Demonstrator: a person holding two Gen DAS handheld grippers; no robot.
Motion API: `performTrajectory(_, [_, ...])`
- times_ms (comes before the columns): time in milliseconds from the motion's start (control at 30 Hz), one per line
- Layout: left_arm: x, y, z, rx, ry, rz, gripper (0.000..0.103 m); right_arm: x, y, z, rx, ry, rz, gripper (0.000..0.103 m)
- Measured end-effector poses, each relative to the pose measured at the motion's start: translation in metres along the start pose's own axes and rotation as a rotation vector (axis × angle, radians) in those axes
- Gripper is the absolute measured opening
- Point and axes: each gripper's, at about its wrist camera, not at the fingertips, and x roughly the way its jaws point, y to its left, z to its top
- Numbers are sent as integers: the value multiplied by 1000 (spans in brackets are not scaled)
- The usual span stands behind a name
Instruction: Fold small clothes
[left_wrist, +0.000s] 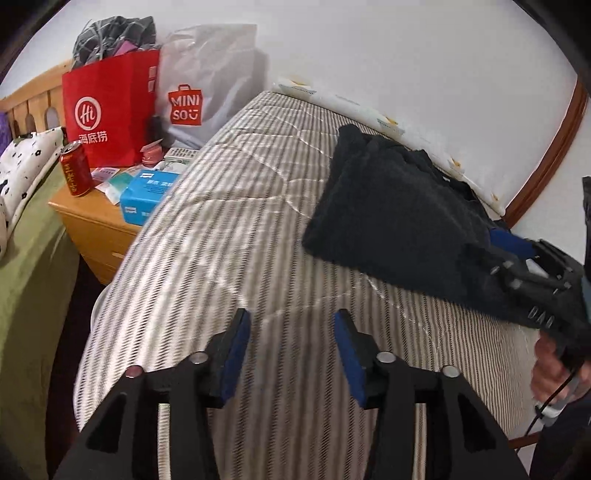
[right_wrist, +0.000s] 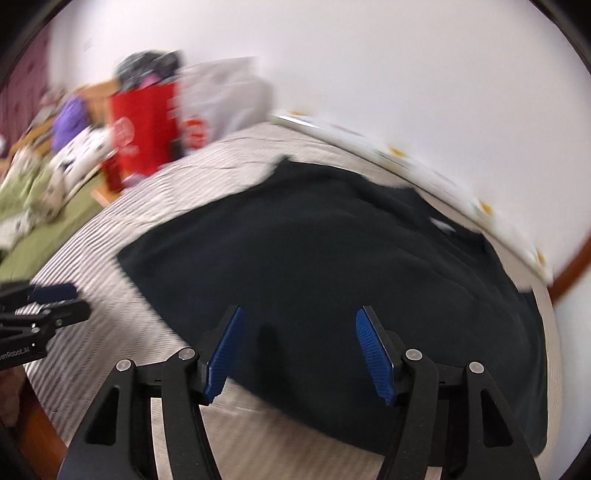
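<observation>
A black fleece garment (left_wrist: 391, 218) lies on the striped bed cover (left_wrist: 240, 229), toward the wall side. It fills the middle of the right wrist view (right_wrist: 325, 254), which is blurred. My left gripper (left_wrist: 291, 332) is open and empty over bare striped cover, left of the garment. My right gripper (right_wrist: 299, 332) is open and empty, just above the garment's near edge. It also shows in the left wrist view (left_wrist: 517, 247) at the garment's right corner. The left gripper shows at the left edge of the right wrist view (right_wrist: 66, 301).
A wooden nightstand (left_wrist: 92, 225) left of the bed holds a red can (left_wrist: 75, 170), a blue tissue pack (left_wrist: 146, 197), a red paper bag (left_wrist: 110, 110) and a white Miniso bag (left_wrist: 210, 81). A green-covered bed (left_wrist: 26, 295) lies further left. A white wall (left_wrist: 406, 55) borders the bed.
</observation>
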Motion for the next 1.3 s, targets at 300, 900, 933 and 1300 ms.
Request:
performTrajectory(300, [-2,19,7,16,1,-50,52,26,78,4,-157,60,55,64])
performTrajectory(900, [6,13,15,38,-20,-60,59,24,60,34,1,-80,135,14])
performTrajectory(933, [6,12,15,40,-18,-53,59,15,50,36,25,-103,130,12])
performTrajectory(1300, [9,-14,20,58,-3,23,59,-44,-59,17,262,-231,71,5])
